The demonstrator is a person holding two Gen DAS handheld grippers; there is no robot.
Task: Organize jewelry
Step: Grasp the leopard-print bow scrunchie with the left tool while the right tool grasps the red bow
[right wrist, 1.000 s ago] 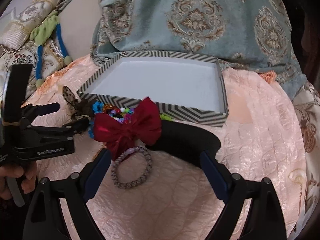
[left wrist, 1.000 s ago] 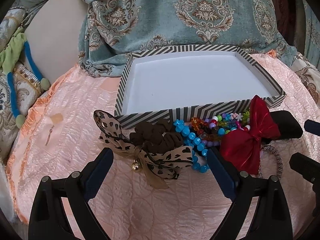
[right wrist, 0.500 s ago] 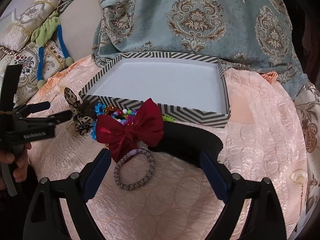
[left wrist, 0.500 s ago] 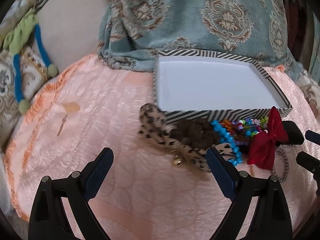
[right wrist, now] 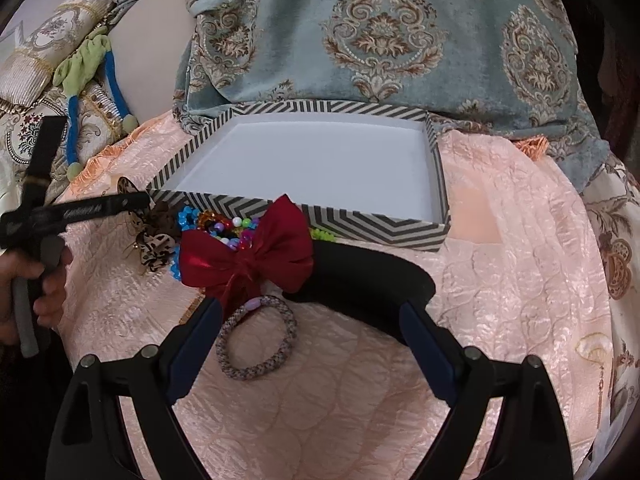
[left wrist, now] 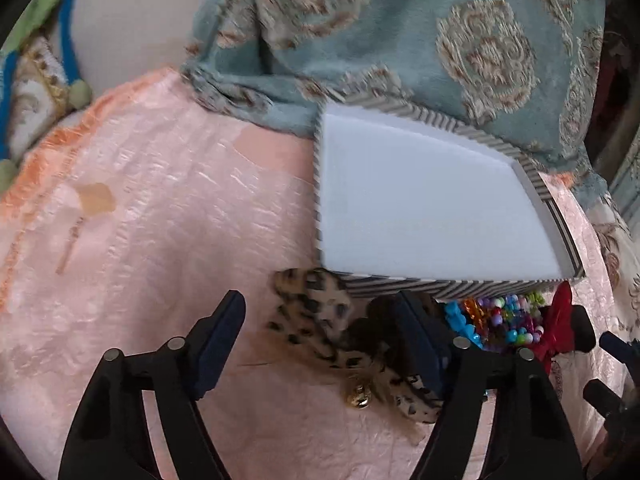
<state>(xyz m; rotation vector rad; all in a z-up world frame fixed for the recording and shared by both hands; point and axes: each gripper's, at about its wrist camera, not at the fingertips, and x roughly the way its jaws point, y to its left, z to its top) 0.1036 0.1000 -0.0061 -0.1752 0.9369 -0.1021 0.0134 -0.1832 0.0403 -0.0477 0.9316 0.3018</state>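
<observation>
The left gripper (left wrist: 320,332) is seen at the bottom of its own view, angled downward, its jaws partly spread and just narrowed; the pads are not pressed on anything. At the left edge of the right wrist view it is held by a hand (right wrist: 24,288) wrapped round the handle. The right gripper (right wrist: 310,332) is held at lower centre, angled downward, jaws wide apart.

White lettering runs along the left gripper (right wrist: 132,201) (too blurred to read).
</observation>
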